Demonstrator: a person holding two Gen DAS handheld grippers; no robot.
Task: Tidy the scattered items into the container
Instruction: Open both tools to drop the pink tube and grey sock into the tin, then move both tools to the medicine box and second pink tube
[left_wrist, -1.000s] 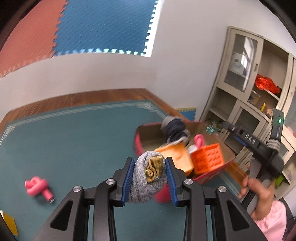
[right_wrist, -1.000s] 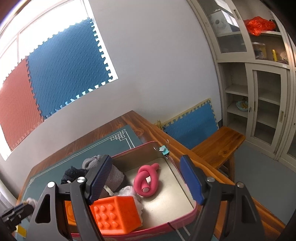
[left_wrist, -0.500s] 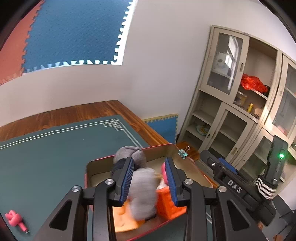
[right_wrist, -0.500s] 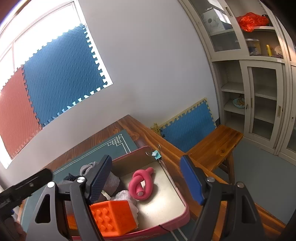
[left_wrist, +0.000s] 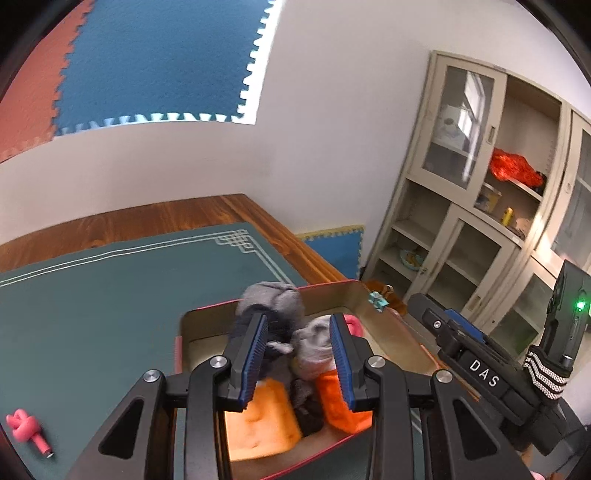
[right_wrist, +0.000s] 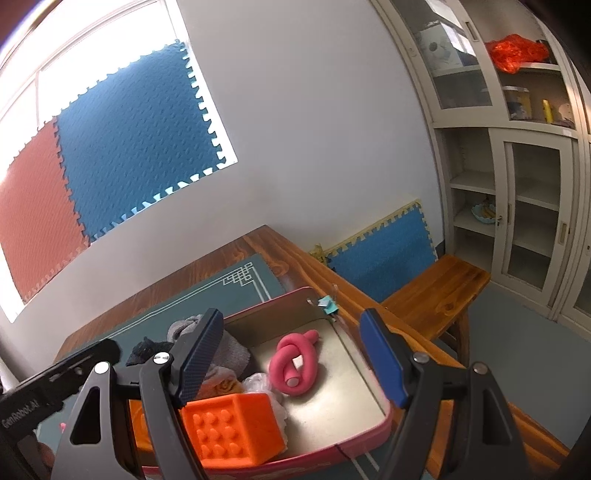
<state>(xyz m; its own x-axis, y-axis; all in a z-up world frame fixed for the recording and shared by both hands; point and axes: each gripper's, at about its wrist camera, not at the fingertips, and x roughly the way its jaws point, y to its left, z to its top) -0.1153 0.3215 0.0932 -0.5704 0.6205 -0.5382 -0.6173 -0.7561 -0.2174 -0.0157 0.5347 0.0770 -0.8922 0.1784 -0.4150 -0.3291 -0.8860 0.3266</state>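
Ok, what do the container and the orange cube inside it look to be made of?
The container looks like thin metal: dull silvery inner walls with a soft sheen, and a rolled pink rim. The orange cube looks like soft rubber or silicone, though it could be plastic: matte, evenly coloured, with rounded edges and moulded raised bumps.

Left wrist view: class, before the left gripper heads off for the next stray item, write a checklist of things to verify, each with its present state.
1. Left gripper jaws apart, clamping nothing: ok.
2. Grey sock roll lying inside the tin: ok.
3. Sock roll clear of the left finger pads: cannot tell.
4. Right gripper open and empty: ok.
5. Everything tidied into the tin: not ok; a pink knotted toy lies out on the green mat.
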